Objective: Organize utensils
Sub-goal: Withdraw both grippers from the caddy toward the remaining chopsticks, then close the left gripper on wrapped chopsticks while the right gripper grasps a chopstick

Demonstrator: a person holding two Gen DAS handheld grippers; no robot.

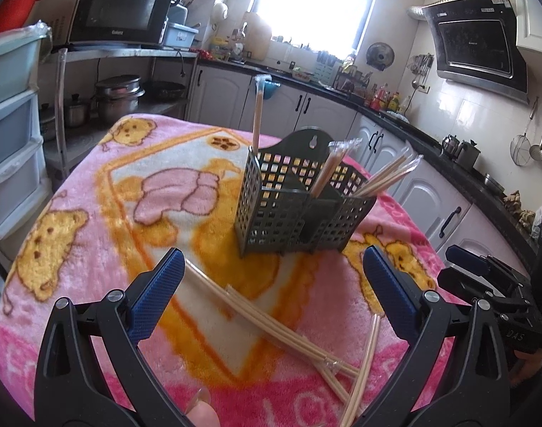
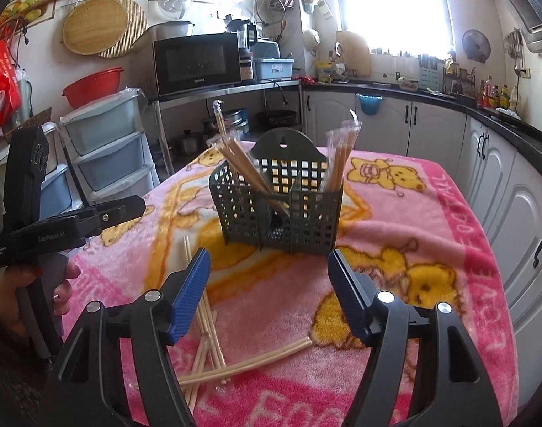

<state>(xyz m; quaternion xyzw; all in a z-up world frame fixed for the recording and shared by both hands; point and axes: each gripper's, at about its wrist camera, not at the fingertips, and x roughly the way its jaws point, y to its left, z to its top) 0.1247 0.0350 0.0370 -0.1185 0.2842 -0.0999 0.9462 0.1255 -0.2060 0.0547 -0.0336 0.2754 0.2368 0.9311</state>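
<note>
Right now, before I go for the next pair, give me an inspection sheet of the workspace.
Surface: pink bear-print blanket covers the table.
Job's things: green utensil caddy upright, wrapped chopsticks standing in its compartments; loose chopsticks lie crossed on the blanket, near side.
Clutter: nothing seen on the blanket.
Grippers: left gripper open, empty; right gripper open, empty.
Cables: nothing seen on the table.
Surroundings: microwave, drawer unit, cabinets behind.

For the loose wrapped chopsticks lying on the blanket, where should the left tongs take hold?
Grip one pair of the loose chopsticks near mid-length, coming from above with the left tongs across the shaft. They lie flat and cross each other at the near ends, so the middle is probably freer.
</note>
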